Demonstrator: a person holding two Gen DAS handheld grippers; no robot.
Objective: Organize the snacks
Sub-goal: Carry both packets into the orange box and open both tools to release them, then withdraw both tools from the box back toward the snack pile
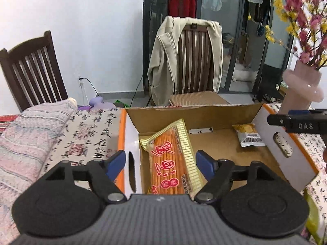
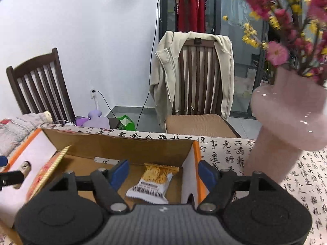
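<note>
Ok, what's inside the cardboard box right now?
Inside the cardboard box: a long orange stick-snack pack leaning at its left side and a small noodle snack packet at the right. The near floor is hidden behind both open tools.

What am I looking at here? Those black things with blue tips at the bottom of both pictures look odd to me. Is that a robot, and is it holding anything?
No robot: a person holds a hand-held grasping tool in each hand, and each tool carries a camera looking forward along its two blue-tipped fingers. One picture comes from the left tool, the other from the right tool. Both are open and hold nothing. They hover over an open cardboard box on a table covered with a calligraphy cloth. In the box lie a long orange snack pack and a small white packet. A pink vase of flowers stands beside the box, and chairs stand behind the table.
</note>
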